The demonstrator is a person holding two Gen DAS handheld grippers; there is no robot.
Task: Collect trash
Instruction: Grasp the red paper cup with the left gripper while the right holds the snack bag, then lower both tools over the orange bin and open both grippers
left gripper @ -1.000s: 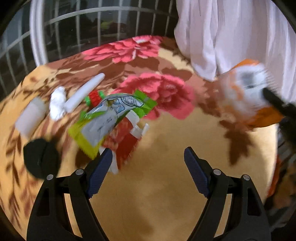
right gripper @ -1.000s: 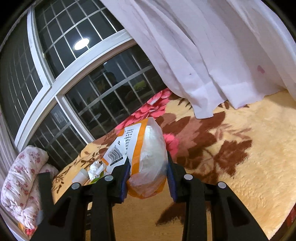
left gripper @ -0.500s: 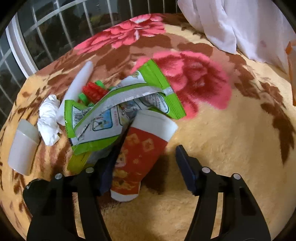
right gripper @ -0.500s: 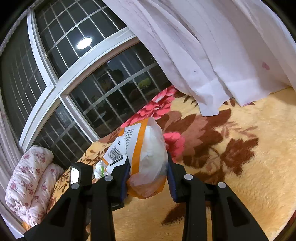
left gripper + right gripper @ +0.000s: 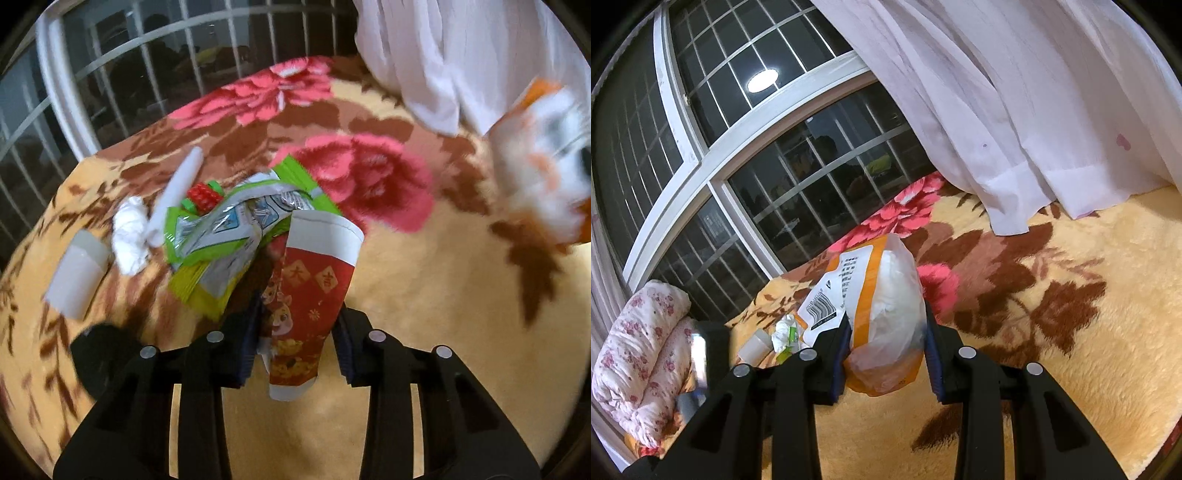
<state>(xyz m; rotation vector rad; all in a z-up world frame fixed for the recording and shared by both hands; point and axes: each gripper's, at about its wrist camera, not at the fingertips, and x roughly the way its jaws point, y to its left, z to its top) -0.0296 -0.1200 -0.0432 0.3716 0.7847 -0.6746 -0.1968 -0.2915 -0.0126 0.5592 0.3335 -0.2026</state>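
Left gripper (image 5: 297,343) fingers pinched on the red paper cup (image 5: 312,295). Cup's long axis runs near-to-far, white rim at the far end, base pointing back toward the gripper. The rim end overlaps the green snack wrappers (image 5: 236,229).

Rest of the trash sits left and far of the cup on the floral blanket (image 5: 424,314): white tube (image 5: 177,192) lying diagonally, crumpled tissue (image 5: 129,232) touching its near end, small white cup (image 5: 77,273) on its side further left, red-green toy piece (image 5: 203,194) wedged between tube and wrappers.

Right gripper (image 5: 886,350) fingers clamped on the orange-white plastic bag (image 5: 882,314), bag standing roughly upright out of the fingers, barcode side left. From the left wrist view the bag (image 5: 546,162) is blurred, up at far right, well apart from the pile.

Open room: blanket to the right and near is bare plush. Far edge bounded by the barred window (image 5: 794,192); white curtain (image 5: 1015,110) hangs far right, hem on the blanket. Rolled floral quilt (image 5: 639,354) at the left edge.
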